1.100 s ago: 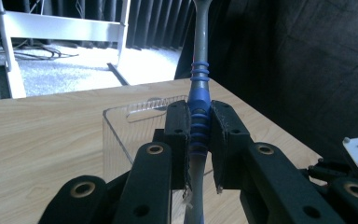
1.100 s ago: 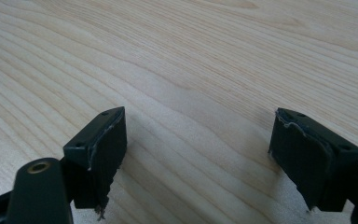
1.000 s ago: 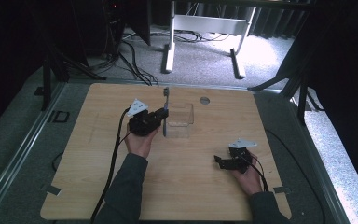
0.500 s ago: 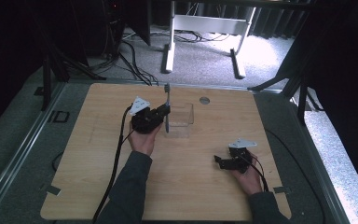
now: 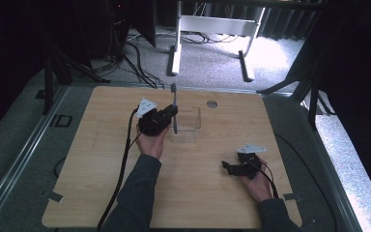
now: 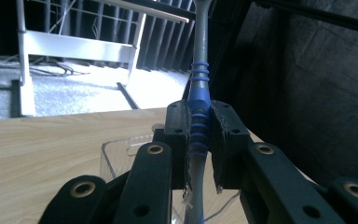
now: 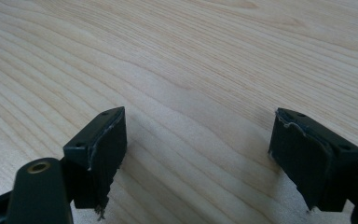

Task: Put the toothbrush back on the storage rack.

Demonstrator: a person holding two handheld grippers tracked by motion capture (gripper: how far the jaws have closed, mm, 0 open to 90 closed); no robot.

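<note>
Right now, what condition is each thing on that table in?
Toothbrush: upright, clamped at its blue grip.
Left claw: shut on the toothbrush, beside the box.
Clear box: upright, open on top.
Right claw: open, holding nothing, low over the table.

the toothbrush (image 6: 199, 116) is seen in pale grey, with a bright blue ribbed grip banded along its handle. the box (image 5: 187, 118) just beside it is made of clear plastic, and the wood grain is seen through its walls. the table (image 5: 101, 183) is coloured a light honey tan, streaked with fine wavy grain lines. a small round grey disc (image 5: 212, 104) is set into the table beyond the box. the left gripper (image 6: 200, 135) is black, with brass-coloured rivets on its links. the right gripper (image 7: 198, 154) is black too, and a pale grey plate is carried on top. dark grey sleeves (image 5: 135, 193) are worn near the box.
</note>
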